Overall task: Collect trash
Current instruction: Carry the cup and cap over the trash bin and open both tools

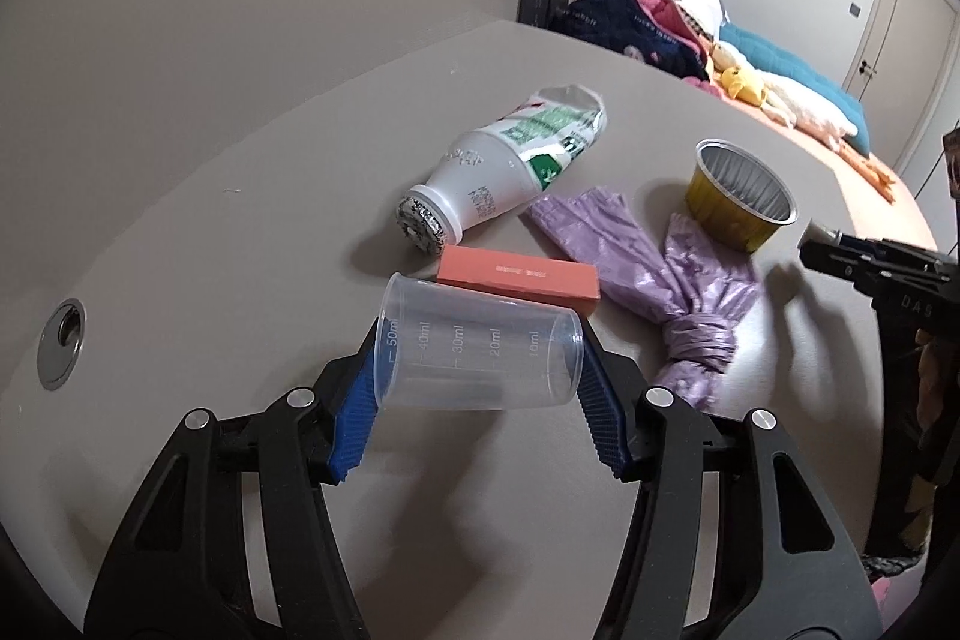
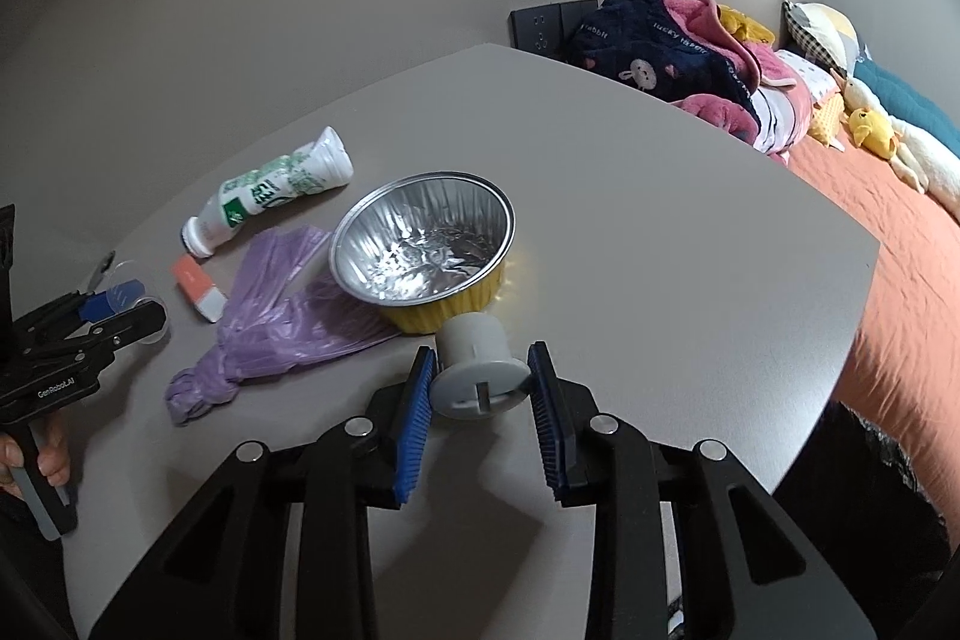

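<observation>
Clear measuring cup (image 1: pixel 480 349) lies sideways, pinched end to end in the left gripper (image 1: pixel 480 370), near the pink box (image 1: pixel 519 278). Right gripper (image 2: pixel 483 388) clamps a grey spool (image 2: pixel 480 370) beside the foil cup (image 2: pixel 423 244). Slick plastic may squirt free; a careless lift could knock the foil cup.

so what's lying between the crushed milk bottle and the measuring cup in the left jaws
A salmon-pink box lies flat on the table between the bottle and the measuring cup, hard against the cup's far side, in the left wrist view.
</observation>
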A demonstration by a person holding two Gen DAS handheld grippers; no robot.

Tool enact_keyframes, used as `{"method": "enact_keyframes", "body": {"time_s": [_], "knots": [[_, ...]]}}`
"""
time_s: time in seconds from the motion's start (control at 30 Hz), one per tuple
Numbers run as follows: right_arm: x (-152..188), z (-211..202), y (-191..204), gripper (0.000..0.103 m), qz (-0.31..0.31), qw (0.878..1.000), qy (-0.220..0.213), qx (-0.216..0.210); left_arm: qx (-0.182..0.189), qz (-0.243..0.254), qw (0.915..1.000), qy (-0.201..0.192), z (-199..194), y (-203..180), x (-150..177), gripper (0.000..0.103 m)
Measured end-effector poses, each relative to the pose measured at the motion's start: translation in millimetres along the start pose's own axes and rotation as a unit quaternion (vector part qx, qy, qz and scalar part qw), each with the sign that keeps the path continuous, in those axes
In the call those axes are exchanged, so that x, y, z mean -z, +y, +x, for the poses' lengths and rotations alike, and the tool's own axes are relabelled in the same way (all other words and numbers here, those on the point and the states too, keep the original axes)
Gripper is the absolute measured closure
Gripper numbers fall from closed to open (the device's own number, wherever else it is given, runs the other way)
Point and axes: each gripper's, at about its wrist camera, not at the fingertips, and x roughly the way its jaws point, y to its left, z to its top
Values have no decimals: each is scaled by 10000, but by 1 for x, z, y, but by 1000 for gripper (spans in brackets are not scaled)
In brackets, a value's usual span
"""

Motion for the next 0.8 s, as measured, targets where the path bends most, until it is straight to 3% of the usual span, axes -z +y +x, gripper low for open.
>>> {"method": "enact_keyframes", "body": {"time_s": [0.8], "knots": [[35, -94, -9, 70, 267, 9984, -498, -14, 508, 184, 9980, -337, -57, -69, 20, 46]]}}
